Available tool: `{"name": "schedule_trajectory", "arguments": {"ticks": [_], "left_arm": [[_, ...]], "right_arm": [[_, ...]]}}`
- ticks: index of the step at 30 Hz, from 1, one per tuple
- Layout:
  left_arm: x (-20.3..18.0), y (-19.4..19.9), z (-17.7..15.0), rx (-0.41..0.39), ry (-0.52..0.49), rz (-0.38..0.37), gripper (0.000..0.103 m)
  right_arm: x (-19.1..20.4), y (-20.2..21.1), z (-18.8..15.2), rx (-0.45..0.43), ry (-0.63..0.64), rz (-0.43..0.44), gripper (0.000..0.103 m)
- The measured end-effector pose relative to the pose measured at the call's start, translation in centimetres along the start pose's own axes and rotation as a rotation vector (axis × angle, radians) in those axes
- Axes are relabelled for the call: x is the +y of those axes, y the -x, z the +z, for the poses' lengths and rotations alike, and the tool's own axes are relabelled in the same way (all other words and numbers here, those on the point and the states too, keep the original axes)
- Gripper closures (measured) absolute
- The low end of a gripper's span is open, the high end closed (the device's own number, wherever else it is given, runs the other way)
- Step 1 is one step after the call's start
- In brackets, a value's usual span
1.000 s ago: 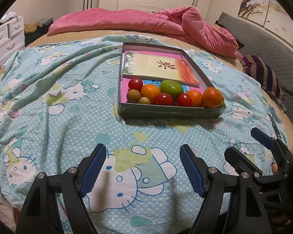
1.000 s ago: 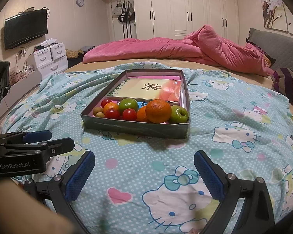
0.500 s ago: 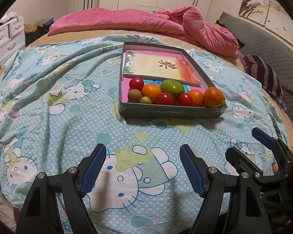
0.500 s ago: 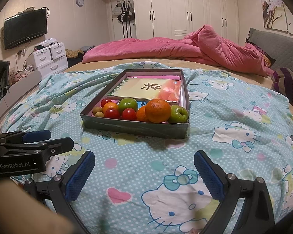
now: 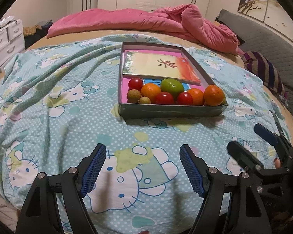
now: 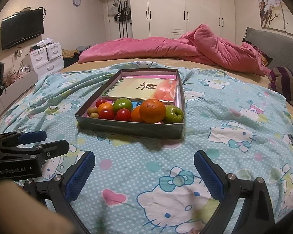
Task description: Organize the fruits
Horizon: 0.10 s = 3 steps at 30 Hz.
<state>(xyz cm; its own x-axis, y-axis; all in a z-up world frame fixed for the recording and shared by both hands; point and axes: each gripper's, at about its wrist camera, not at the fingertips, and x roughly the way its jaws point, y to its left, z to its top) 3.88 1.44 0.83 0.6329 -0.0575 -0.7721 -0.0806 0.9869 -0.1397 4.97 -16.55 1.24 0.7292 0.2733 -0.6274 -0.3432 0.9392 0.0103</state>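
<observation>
Left wrist view: left gripper (image 5: 141,167), jaws apart, empty, above blanket (image 5: 54,101); fruits (image 5: 174,94) in box (image 5: 171,112), well beyond the jaws.

Right wrist view: right gripper (image 6: 144,175), jaws apart, empty; fruits (image 6: 138,110) at box's (image 6: 130,128) near end, beyond the jaws.

Box (image 5: 171,111) near the middle of the bed (image 5: 54,105), fruits (image 5: 175,94) in a row along the box's near edge, a card (image 5: 160,68) behind them inside, quilt (image 5: 146,22) at the bed's far edge, both grippers before the box.
</observation>
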Motion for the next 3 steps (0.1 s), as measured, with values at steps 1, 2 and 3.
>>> {"name": "schedule_trajectory", "arguments": {"ticks": [1,2,3], "left_arm": [[0.2,-0.17,0.13,0.009,0.005,-0.01,0.024],[0.47,-0.33,0.29,0.012,0.015,-0.012,0.024],[1.07,-0.47,0.57,0.009,0.036,-0.002,0.024]], "right_arm": [[-0.13,-0.04,0.07,-0.001,-0.004,-0.002,0.001],[-0.4,-0.12,0.2,-0.003,-0.012,-0.008,0.001],[-0.63,-0.2,0.33,-0.003,-0.016,-0.014,0.001]]}}
